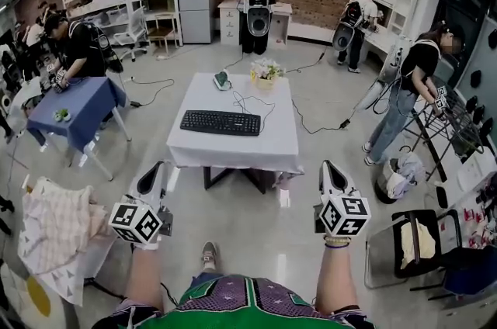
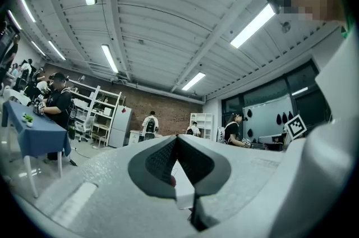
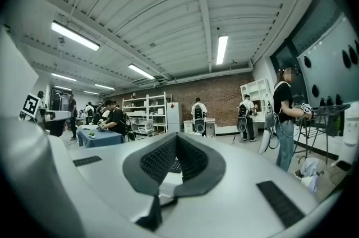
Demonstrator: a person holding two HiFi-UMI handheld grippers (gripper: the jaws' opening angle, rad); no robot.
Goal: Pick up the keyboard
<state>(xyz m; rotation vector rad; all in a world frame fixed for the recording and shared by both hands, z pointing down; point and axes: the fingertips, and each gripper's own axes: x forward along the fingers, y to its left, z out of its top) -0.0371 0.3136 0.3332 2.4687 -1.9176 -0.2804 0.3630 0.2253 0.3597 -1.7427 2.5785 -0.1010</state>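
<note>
A black keyboard lies on a small table with a white cloth in the middle of the room, its cable running back toward the far edge. Both grippers are held well short of the table, near my body. My left gripper is shut with nothing in it, below the table's left front corner. My right gripper is shut and empty too, off the table's right front corner. In the left gripper view the closed jaws hide most of the table; in the right gripper view a bit of the keyboard shows between the pads.
On the table's far edge stand a flower pot and a green-white object. Cables trail over the floor behind. A blue-clothed table stands left, a cloth-draped surface near left, a chair and basket right. Several people work around the room.
</note>
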